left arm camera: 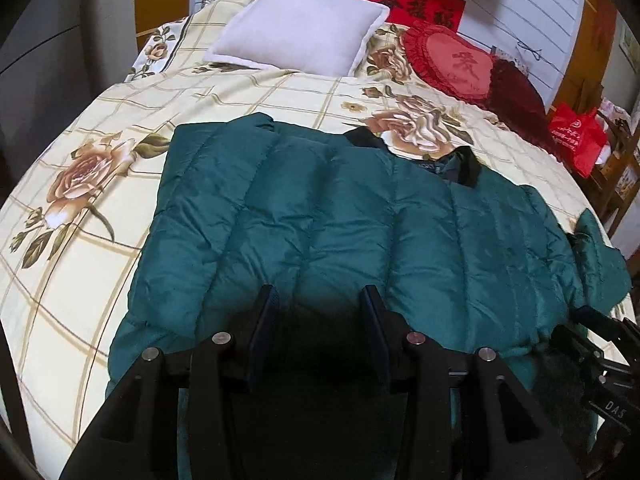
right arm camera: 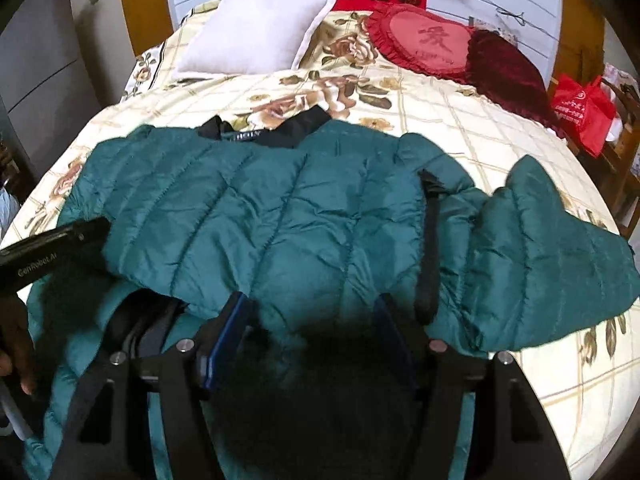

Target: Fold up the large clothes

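Observation:
A dark teal quilted down jacket (left arm camera: pixel 320 216) lies spread on the bed, its black collar (left arm camera: pixel 464 168) toward the pillows. It fills the right wrist view (right arm camera: pixel 280 216), with one sleeve (right arm camera: pixel 552 264) lying out to the right. My left gripper (left arm camera: pixel 320 300) is open, its fingers over the jacket's near hem with nothing between them. My right gripper (right arm camera: pixel 316 308) is open, its fingers at the jacket's near edge, where folded fabric bulges between them. The left gripper's body (right arm camera: pixel 52 248) shows at the left of the right wrist view.
The bed has a cream floral quilt (left arm camera: pixel 100 184). A white pillow (left arm camera: pixel 296 36), a red heart cushion (left arm camera: pixel 456 64) and a dark red cushion (left arm camera: pixel 516 88) lie at the head. A red bag (left arm camera: pixel 576 136) sits on a wooden stand at the right.

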Demonstrator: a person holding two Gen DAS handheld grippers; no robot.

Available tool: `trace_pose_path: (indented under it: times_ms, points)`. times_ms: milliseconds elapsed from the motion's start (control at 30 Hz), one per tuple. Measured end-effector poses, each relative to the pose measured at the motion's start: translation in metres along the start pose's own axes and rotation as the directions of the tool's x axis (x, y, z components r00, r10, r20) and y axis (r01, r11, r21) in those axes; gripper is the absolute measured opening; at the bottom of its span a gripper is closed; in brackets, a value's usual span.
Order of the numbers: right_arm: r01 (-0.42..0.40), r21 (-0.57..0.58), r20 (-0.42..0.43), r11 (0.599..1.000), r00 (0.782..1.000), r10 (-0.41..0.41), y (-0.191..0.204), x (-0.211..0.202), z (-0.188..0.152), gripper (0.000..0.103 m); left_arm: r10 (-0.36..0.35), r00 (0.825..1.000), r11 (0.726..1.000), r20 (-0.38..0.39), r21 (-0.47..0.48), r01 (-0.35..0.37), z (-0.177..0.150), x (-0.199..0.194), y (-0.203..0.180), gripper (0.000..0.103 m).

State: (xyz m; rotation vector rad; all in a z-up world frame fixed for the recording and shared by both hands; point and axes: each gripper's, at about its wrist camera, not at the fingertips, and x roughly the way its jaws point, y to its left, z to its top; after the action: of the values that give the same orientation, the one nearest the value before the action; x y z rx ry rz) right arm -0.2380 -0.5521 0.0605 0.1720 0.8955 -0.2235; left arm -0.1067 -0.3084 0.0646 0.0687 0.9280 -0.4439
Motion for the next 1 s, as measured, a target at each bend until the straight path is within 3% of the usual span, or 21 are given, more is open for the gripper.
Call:
trace_pose_path:
  times_ms: [233,533,1000]
  points:
    - [-0.011,0.042,0.054,0.999,0.999,0.009,-0.001,-0.037,-0.017,0.078,-0.009,1.000,0.999,0.000,0.038,0.009,-0.018,-0.026,-0.003,0.052]
    - [-0.007,0.087,0.127,0.996,0.992,-0.004,-0.010,-0.068,-0.039,0.080,-0.011,0.999,0.995,0.032,0.100,0.007,-0.042,-0.052,-0.022,0.052]
    - [0.009,0.081,0.102,0.997,0.995,-0.017,-0.017,-0.047,-0.045,0.081,0.025,0.999,0.984,0.038,0.175,-0.031,-0.065,-0.051,-0.059,0.052]
